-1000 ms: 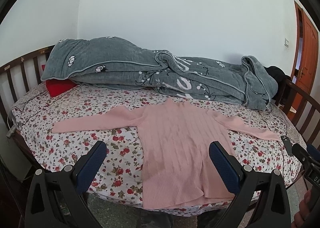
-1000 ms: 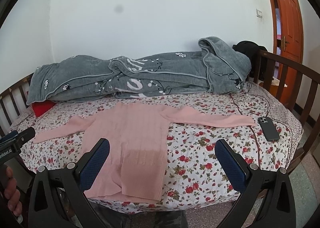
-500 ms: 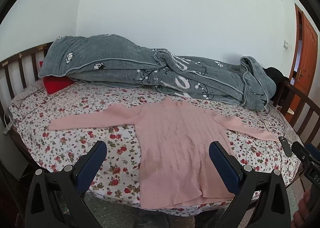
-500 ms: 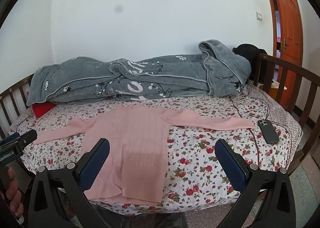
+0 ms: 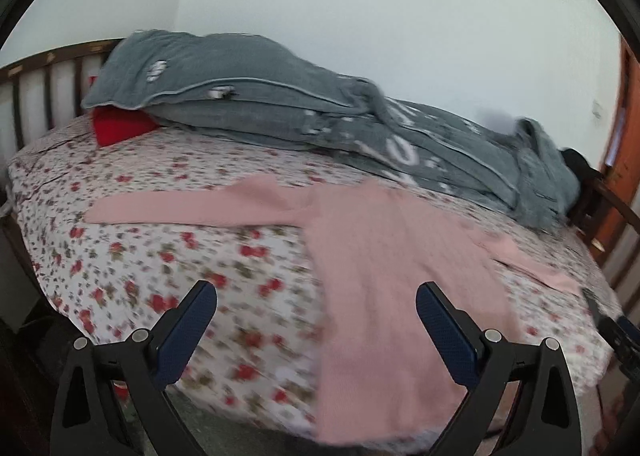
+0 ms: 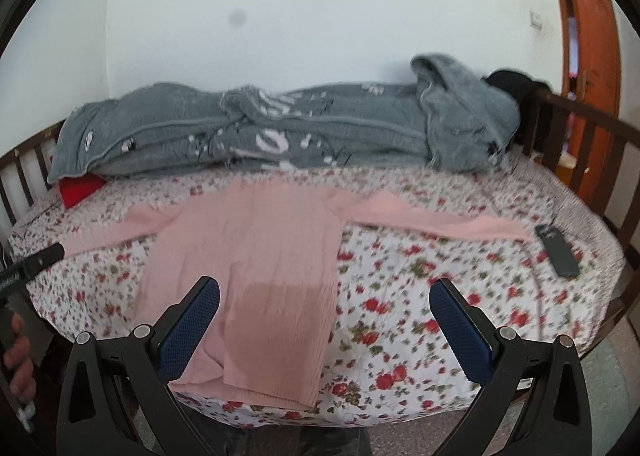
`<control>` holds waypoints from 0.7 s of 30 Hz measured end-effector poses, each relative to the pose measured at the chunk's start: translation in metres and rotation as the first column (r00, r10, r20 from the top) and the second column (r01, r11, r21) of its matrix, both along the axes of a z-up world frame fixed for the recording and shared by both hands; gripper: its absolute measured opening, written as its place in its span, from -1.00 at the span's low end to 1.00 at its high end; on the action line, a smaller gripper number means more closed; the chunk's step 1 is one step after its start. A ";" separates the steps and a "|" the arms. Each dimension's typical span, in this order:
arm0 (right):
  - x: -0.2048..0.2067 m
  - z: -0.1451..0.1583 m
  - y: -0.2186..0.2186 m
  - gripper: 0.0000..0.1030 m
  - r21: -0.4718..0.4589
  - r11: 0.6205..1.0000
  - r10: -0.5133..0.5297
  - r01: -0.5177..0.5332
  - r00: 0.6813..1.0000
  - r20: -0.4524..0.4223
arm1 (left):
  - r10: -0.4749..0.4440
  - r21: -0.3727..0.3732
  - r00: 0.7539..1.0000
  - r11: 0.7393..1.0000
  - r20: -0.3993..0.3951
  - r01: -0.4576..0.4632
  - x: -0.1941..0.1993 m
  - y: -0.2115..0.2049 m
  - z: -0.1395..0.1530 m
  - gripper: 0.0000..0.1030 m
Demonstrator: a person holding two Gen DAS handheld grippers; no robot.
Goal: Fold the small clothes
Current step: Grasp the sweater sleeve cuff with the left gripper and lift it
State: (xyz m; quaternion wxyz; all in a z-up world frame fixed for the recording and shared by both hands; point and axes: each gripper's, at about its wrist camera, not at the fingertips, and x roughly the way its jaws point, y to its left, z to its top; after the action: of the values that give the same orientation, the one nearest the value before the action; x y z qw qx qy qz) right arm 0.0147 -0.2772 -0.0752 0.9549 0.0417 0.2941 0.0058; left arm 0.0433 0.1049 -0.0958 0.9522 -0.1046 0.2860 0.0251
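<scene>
A pink long-sleeved sweater (image 5: 384, 268) lies flat on the flowered bed sheet (image 5: 160, 256), both sleeves spread out, hem at the near edge. It also shows in the right wrist view (image 6: 256, 256). My left gripper (image 5: 316, 296) is open and empty, above the near edge of the bed by the sweater's left side. My right gripper (image 6: 324, 292) is open and empty, above the near edge by the sweater's right side. Both views are blurred.
A grey quilt (image 6: 280, 131) is heaped along the back of the bed, with a red pillow (image 5: 120, 127) under its left end. A phone (image 6: 558, 252) lies on the right of the sheet. Wooden rails (image 6: 584, 143) ring the bed. An orange door (image 6: 588, 35) is at right.
Both grippers have moved closer over the bed. The left view has swung left, so the sweater sits further right in it. The sweater has not moved.
</scene>
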 end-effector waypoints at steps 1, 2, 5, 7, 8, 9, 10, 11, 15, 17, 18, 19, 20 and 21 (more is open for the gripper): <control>0.005 -0.008 0.000 1.00 0.004 1.000 0.008 -0.008 1.000 -0.011 | 0.020 0.013 1.000 1.000 -0.004 -0.020 0.010 0.013 -0.008 0.96; 0.012 -0.019 -0.001 0.99 0.009 1.000 0.018 -0.018 1.000 -0.021 | 0.037 0.019 0.999 0.999 -0.011 -0.036 0.019 0.027 -0.015 0.96; 0.028 -0.041 0.000 0.99 0.013 0.999 0.029 -0.029 0.999 -0.030 | 0.110 -0.012 0.993 0.994 -0.029 -0.111 0.045 0.076 -0.039 0.94; 0.040 -0.054 0.001 0.98 0.026 0.999 0.037 -0.036 0.999 -0.041 | 0.149 -0.055 0.987 0.987 -0.053 -0.152 0.058 0.106 -0.055 0.74; 0.047 -0.059 0.003 0.97 0.037 0.999 0.041 -0.039 0.998 -0.053 | 0.170 -0.084 0.983 0.981 -0.068 -0.176 0.064 0.123 -0.064 0.48; 0.054 -0.065 0.004 0.96 0.051 0.998 0.047 -0.043 0.996 -0.069 | 0.185 -0.105 0.979 0.975 -0.081 -0.193 0.070 0.137 -0.070 0.39; 0.061 -0.071 0.005 0.93 0.073 0.996 0.056 -0.049 0.995 -0.086 | 0.202 -0.131 0.974 0.968 -0.100 -0.214 0.077 0.155 -0.078 0.34; 0.067 -0.076 0.005 0.90 0.093 0.994 0.061 -0.052 0.994 -0.096 | 0.212 -0.153 0.971 0.962 -0.113 -0.228 0.083 0.170 -0.084 0.34; 0.084 -0.086 0.003 0.83 0.136 0.991 0.033 -0.020 0.995 -0.094 | 0.280 -0.191 0.952 0.935 -0.122 -0.300 0.097 0.214 -0.095 0.34; 0.092 -0.088 0.004 0.80 0.129 0.992 0.011 -0.001 0.997 -0.078 | 0.296 -0.214 0.948 0.925 -0.117 -0.315 0.103 0.228 -0.097 0.34; 0.095 -0.088 0.005 0.80 0.125 0.992 0.003 0.007 0.997 -0.076 | 0.302 -0.232 0.946 0.918 -0.115 -0.322 0.106 0.235 -0.098 0.34; 0.099 -0.088 0.005 0.80 0.122 0.992 -0.006 0.016 0.997 -0.076 | 0.307 -0.257 0.945 0.910 -0.112 -0.326 0.109 0.243 -0.098 0.34; 0.105 -0.089 0.005 0.80 0.121 0.992 -0.016 0.026 0.996 -0.082 | 0.308 -0.275 0.945 0.904 -0.111 -0.327 0.113 0.248 -0.099 0.32; 0.109 -0.089 0.006 0.80 0.122 0.992 -0.018 0.029 0.996 -0.087 | 0.312 -0.290 0.942 0.897 -0.120 -0.334 0.118 0.254 -0.100 0.31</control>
State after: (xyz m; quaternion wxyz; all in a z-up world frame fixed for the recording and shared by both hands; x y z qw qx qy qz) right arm 0.1233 -0.2715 -0.1641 0.9370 0.1039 0.3332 0.0108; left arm 0.1617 0.3592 -0.1961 0.8964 -0.2958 0.2982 0.1420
